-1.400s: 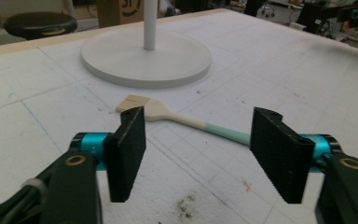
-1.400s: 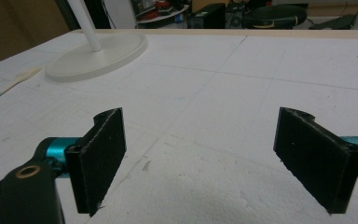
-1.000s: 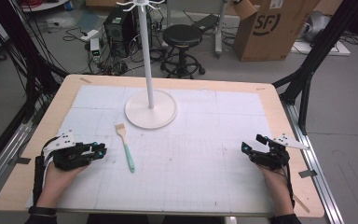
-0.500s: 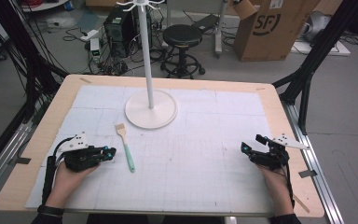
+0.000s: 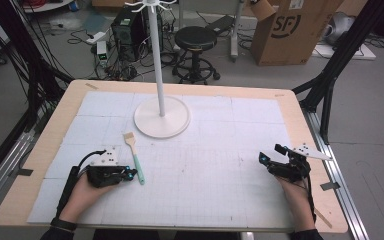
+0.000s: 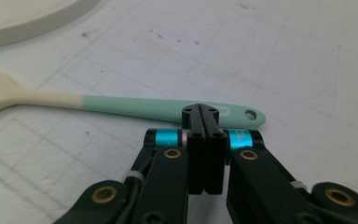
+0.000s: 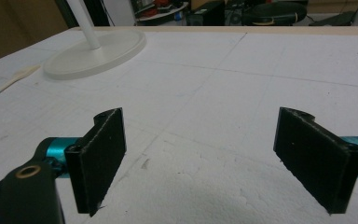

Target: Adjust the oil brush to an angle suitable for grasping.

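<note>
L gripper sits w/ jaws pressed together, empty, tips just beside the brush lying near-left on the table, R gripper near-right w/ jaws wide apart; brush prob light & stiff, best taken mid green handle, not the soft bristles

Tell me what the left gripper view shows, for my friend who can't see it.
The left gripper, its two black jaws pressed shut with nothing between them, points at the mint-green handle of a flat cream-headed brush lying just beyond its tips on the white gridded table mat. The rim of a round white stand base curves across the top left corner.
</note>
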Demonstrator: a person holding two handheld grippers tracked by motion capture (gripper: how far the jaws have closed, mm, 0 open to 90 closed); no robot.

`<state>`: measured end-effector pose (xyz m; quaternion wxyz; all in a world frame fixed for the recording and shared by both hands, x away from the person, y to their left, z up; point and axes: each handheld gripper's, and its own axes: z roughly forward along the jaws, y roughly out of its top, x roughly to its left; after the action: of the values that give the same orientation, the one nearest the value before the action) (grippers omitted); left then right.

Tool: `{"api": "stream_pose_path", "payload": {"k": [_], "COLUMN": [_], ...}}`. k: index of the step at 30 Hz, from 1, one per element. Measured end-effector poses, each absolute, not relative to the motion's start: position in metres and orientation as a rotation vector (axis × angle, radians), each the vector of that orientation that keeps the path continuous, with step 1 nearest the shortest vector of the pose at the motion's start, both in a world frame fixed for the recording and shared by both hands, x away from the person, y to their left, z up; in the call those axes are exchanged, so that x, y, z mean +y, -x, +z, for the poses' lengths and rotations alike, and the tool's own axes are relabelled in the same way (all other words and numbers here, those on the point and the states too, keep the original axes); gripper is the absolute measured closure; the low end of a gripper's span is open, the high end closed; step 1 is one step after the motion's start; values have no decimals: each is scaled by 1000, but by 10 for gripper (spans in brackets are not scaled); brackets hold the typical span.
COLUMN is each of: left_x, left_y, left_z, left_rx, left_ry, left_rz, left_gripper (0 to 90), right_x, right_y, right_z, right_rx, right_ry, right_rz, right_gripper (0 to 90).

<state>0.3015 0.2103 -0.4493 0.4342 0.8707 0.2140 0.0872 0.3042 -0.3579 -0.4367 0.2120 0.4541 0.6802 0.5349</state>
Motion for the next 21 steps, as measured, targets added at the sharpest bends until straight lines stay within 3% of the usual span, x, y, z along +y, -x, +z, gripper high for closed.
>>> {"api": "stream_pose_path", "payload": {"k": [21], "left_x": [174], "left_y": [-315], "left_z": [-449], "left_rx": [571], "left_ry": [-2158], "left_rz": [255], "left_gripper": [897], "right_x": [-358], "right_y": [-307], "right_z": [-437], "right_rx": [1887], "right_ry": [-1267], "right_rz": [1491], "right_gripper": [164]}}
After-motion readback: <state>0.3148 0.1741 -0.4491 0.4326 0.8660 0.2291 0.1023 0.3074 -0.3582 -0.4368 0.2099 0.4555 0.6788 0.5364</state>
